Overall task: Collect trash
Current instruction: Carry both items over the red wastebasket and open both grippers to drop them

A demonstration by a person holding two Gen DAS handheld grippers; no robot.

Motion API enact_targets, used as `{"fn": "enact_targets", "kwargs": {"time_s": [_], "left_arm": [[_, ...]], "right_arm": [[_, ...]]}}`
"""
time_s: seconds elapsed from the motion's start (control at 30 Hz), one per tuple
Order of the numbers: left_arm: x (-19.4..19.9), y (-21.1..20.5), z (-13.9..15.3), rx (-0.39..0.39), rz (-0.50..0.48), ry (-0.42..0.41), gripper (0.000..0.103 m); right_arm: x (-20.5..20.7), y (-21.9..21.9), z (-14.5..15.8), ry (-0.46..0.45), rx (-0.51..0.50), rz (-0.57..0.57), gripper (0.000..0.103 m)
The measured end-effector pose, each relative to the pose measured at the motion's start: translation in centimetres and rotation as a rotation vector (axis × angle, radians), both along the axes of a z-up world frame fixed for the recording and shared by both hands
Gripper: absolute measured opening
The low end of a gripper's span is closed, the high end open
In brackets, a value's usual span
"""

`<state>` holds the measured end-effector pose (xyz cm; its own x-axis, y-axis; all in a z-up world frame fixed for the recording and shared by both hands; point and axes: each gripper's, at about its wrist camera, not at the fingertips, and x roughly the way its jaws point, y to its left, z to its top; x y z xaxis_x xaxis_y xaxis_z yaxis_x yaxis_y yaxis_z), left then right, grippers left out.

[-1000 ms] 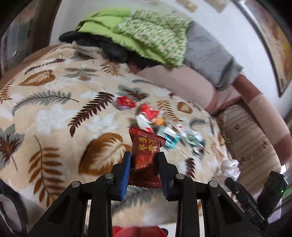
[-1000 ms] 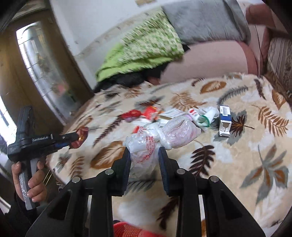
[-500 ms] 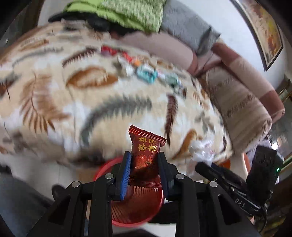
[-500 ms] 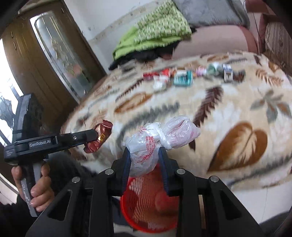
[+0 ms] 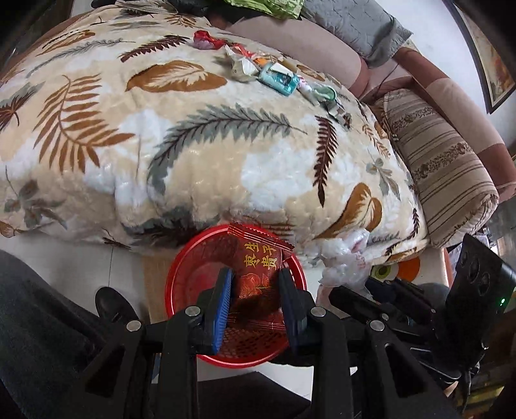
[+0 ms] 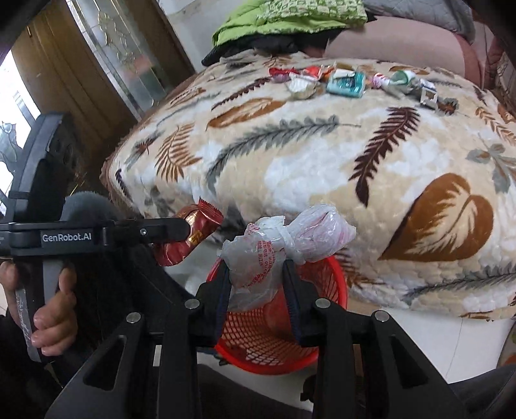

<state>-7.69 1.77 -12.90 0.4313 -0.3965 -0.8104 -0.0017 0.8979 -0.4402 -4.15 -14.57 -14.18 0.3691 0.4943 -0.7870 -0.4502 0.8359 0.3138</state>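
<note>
My left gripper (image 5: 256,296) is shut on a dark red snack packet (image 5: 258,261) with gold characters and holds it above a red mesh basket (image 5: 180,283) on the floor. My right gripper (image 6: 256,290) is shut on a knotted clear plastic bag (image 6: 283,238) above the same basket (image 6: 335,277). The left gripper with its packet (image 6: 190,235) shows at the left of the right wrist view. The bag (image 5: 342,258) shows in the left wrist view, right of the basket. Several wrappers (image 5: 277,79) lie in a row far back on the leaf-print blanket (image 5: 193,145); they also show in the right wrist view (image 6: 345,82).
The blanket (image 6: 290,154) covers a sofa seat that overhangs the basket. A striped bolster (image 5: 441,167) lies at the right. Green and grey bedding (image 6: 290,16) is piled at the back. A wooden door (image 6: 80,80) stands to the left. White floor (image 6: 419,335) surrounds the basket.
Both grippers have pulled back from the blanket and come down over the red basket, each still holding its item. The wrappers on the blanket now lie far ahead.
</note>
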Motion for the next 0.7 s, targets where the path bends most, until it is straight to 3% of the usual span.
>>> {"fn": "enact_targets", "kwargs": {"time_s": [0.27, 0.5, 0.7], "left_arm": [[0.1, 0.0, -0.4, 0.003, -0.003, 0.023, 0.03], [0.2, 0.1, -0.6, -0.005, -0.007, 0.038, 0.031], [0.3, 0.1, -0.6, -0.02, -0.015, 0.042, 0.035]], "right_arm": [[-0.7, 0.3, -0.1, 0.008, -0.002, 0.021, 0.033], [-0.4, 0.1, 0.0, 0.019, 0.015, 0.006, 0.045], [-0.3, -0.7, 1.0, -0.023, 0.051, -0.033, 0.046]]}}
